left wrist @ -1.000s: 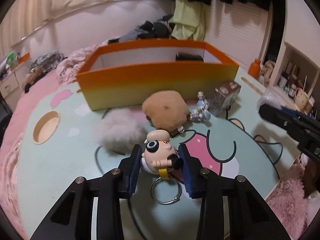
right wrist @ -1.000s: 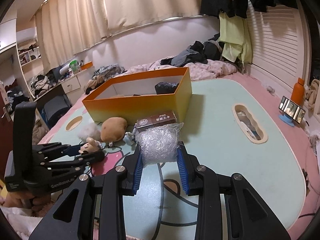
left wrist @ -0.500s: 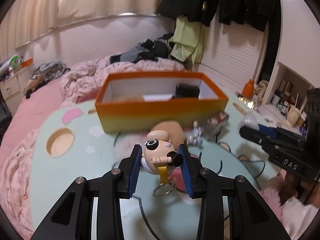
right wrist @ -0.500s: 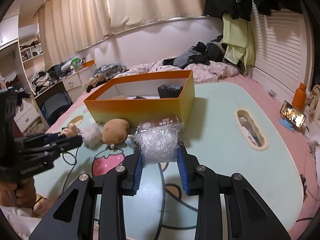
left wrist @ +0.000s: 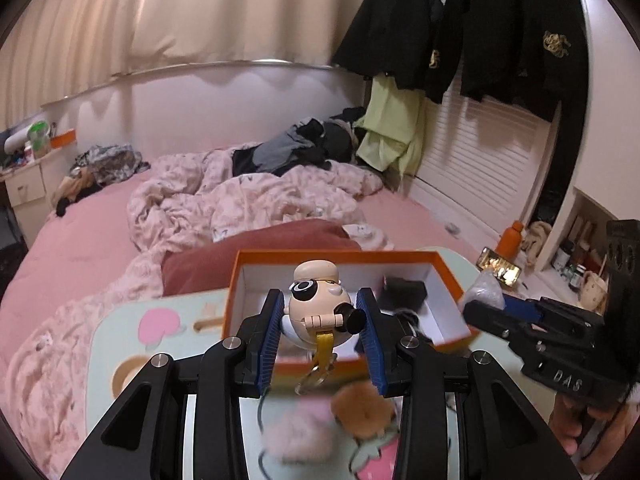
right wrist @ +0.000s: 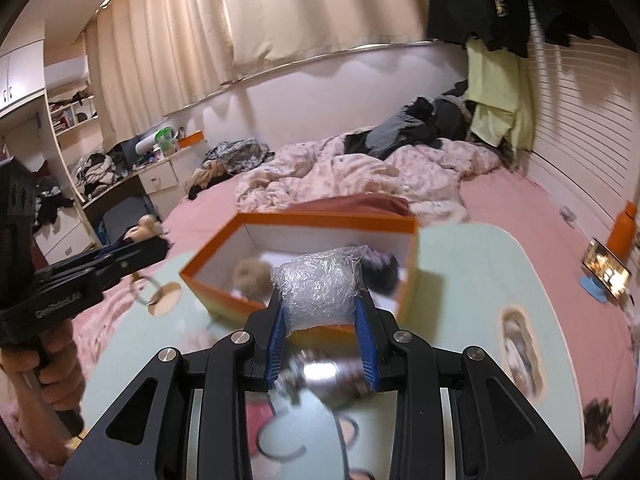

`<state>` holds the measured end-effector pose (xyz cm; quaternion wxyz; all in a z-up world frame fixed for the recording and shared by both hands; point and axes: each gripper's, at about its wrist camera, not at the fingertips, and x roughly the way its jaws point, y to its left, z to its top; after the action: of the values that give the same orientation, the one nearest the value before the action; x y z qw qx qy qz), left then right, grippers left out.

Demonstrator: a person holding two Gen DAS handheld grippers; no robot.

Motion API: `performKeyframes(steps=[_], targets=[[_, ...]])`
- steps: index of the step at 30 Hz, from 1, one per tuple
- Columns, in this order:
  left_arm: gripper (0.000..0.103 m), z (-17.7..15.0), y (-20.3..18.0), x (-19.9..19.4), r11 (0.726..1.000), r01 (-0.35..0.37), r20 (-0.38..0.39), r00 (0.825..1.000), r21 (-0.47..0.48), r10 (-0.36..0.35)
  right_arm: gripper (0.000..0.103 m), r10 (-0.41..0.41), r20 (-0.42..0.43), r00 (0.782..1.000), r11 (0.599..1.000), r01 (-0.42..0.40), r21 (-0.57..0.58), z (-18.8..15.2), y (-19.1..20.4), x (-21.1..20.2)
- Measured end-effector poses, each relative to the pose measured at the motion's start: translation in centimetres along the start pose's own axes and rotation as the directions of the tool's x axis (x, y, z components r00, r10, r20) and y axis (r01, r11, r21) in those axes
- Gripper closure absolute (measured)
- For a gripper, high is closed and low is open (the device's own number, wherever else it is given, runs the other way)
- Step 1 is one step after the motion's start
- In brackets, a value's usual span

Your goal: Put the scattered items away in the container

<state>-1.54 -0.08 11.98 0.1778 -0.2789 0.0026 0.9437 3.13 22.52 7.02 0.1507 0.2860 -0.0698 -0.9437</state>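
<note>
- Figurine keychain (left wrist: 318, 308), a round cartoon head with a yellow strap and metal ring (left wrist: 314, 376) dangling under it, sits pinched between the blue pads of the left gripper (left wrist: 320, 332), held in the air in front of the box.
- Bubble-wrap wad (right wrist: 318, 290) is clamped the same way in the right gripper (right wrist: 322, 330), also lifted clear of the table.
- Below both tools, blurred, a brown plush (left wrist: 362, 410), a fluffy pink pompom (left wrist: 298, 434) and a small carton (right wrist: 334, 376) lie on the mint cartoon tabletop (right wrist: 460, 300), not yet tidied.
- Just beyond, the orange box (left wrist: 256, 258) stands open; a dark object (left wrist: 402, 292) and something tan and fuzzy (right wrist: 250, 276) are inside.
- Farther off are a pink bed (left wrist: 100, 240) with rumpled bedding and curtains (left wrist: 200, 20).
- Judged step: carrying both items to the box.
- Next, each load likely needs to be brought over the rim and above a free patch of the white floor, then released; the hanging ring could snag the near wall.
</note>
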Motion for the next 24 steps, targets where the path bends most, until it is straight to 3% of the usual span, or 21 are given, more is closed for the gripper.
performKeyframes(steps=[6,8,10,12,14,19,24], targets=[[0.066,0.3,-0.2,5.3,0.996,-0.084,-0.098,0.991,0.025,0.086,0.069,-0.001,-0.08,0.997,1.0,0.002,0.018,2.0,0.2,5.1],[0.042,0.0,0.1,5.6,0.996,-0.091,-0.122,0.988,0.001,0.09,0.069,-0.039,-0.132,0.99,0.999,0.038,-0.011,2.4,0.3,6.8],[0.03,-0.4,0.4,4.7,0.997,-0.081,-0.089,0.993,-0.016,0.08,0.065,-0.09,-0.149,0.985,0.996,0.087,-0.023,2.5,0.1,7.4],[0.028,-0.8,0.6,3.3,0.994,-0.106,-0.051,0.993,-0.007,0.105,0.044,-0.093,-0.134,0.987,0.996,0.094,0.002,2.3,-0.3,6.8],[0.027,-1.1,0.8,2.1,0.992,-0.125,-0.034,0.992,0.003,0.125,0.033,-0.07,-0.093,0.993,0.997,0.074,0.038,1.9,-0.7,5.5],[0.017,-2.8,0.9,-1.2,0.993,-0.117,-0.019,0.993,0.01,0.117,0.033,-0.053,-0.054,0.997,0.998,0.055,0.035,1.0,-0.1,2.5],[0.011,-6.9,0.2,-3.4,0.996,-0.089,-0.06,0.994,0.02,0.09,0.033,-0.033,-0.06,0.998,0.999,0.033,-0.003,-1.1,1.4,0.3]])
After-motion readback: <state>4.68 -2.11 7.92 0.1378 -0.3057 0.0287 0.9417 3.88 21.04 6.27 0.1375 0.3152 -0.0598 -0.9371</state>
